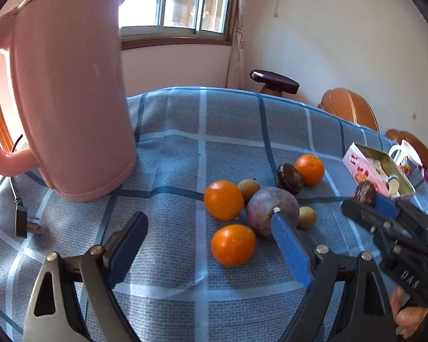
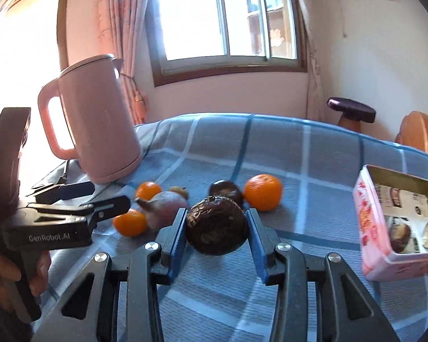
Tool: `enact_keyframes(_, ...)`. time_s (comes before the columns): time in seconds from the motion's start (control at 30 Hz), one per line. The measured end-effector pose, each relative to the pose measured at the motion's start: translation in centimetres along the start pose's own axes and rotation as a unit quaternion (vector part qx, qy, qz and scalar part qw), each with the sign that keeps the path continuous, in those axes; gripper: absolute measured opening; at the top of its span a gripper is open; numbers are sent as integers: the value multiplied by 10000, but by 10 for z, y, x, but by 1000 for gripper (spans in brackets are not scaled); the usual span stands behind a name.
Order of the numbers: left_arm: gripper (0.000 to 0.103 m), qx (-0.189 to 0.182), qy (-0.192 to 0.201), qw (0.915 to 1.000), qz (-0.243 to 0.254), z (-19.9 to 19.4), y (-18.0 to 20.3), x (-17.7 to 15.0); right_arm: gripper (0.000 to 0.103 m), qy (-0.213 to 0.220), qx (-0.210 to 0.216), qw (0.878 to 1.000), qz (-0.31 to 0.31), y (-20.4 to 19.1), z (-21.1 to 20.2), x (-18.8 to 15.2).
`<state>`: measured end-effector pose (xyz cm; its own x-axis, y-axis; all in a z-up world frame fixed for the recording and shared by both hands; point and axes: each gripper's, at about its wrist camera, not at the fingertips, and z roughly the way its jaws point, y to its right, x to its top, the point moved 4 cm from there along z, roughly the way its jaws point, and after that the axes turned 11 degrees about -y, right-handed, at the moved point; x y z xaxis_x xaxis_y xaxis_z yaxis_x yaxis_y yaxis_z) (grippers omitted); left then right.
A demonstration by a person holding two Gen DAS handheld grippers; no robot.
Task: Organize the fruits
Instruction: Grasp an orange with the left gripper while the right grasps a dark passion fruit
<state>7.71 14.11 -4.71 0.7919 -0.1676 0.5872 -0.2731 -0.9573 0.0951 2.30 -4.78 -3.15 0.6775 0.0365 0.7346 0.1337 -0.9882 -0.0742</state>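
Fruits lie on the blue checked tablecloth (image 1: 185, 131): three oranges (image 1: 223, 200), (image 1: 233, 244), (image 1: 310, 169), a purple fruit (image 1: 266, 206), a dark wrinkled fruit (image 1: 288, 178) and two small tan fruits (image 1: 248, 188). My left gripper (image 1: 208, 216) is open, low over the cloth just in front of the pile. My right gripper (image 2: 216, 222) is shut on another dark wrinkled fruit (image 2: 216, 229) and holds it above the cloth; it also shows in the left wrist view (image 1: 364, 193).
A tall pink kettle (image 1: 68, 91) stands at the left, its plug (image 1: 24, 221) lying on the cloth. A pink open tin (image 2: 396, 222) with packets stands at the right, a white mug (image 1: 408, 154) behind it. Chairs and a stool stand beyond the table.
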Motion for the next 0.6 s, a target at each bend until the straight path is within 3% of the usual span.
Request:
enact_keyframes(0.17,79,286,-283,9977,542,22,24,-6,43,-21,-30,9988,494,28,-1,3)
enact_keyframes(0.3,69,-11,-451,9977,496,30,26,-6,43,-92,13,9980,620,32,2,2)
enact_keyframes(0.4,44,-243,-518,9978,340,33,23,-6,43,-103,56,9976,679,31,3,1)
enact_keyframes(0.43,40,-241,-571,9977,263,35,20,-6,43,-94,58,9975,699,32,2,2)
enact_keyframes(0.6,39,-345,-546,9979,81,34,15,-7,43,-36,19,9975,711,32,-1,0)
